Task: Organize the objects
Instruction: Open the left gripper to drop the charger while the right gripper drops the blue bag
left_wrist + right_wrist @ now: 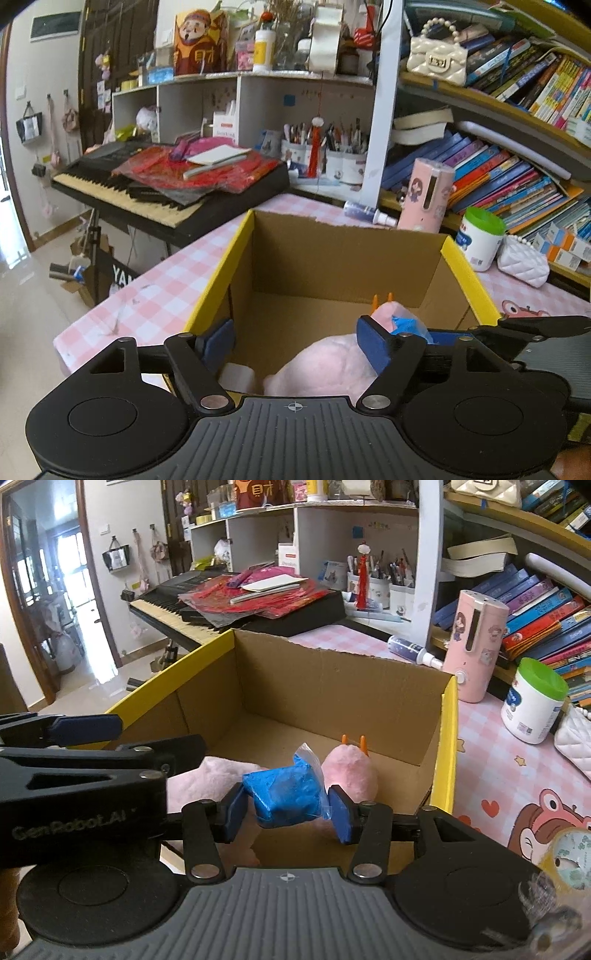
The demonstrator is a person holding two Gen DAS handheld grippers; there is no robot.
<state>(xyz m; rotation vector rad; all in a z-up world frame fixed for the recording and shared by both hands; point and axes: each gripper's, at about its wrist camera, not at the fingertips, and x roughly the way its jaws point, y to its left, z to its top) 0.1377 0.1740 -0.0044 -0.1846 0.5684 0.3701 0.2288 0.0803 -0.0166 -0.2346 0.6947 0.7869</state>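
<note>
Crosswise between right claw [288,806] pads, blue packet [284,797] (gripped, over the box [332,690]); left claw [295,341] agape, empty.

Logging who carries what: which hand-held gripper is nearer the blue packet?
Right. The right hand-held gripper clamps the blue packet over the cardboard box; the left hand-held gripper hangs open beside it.

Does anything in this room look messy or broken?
Yes. The cardboard box's far wall has a ragged, torn top edge instead of a straight one. Behind it, red papers and a notebook are heaped on the keyboard, and a spray bottle lies on its side on the checked tablecloth.
</note>
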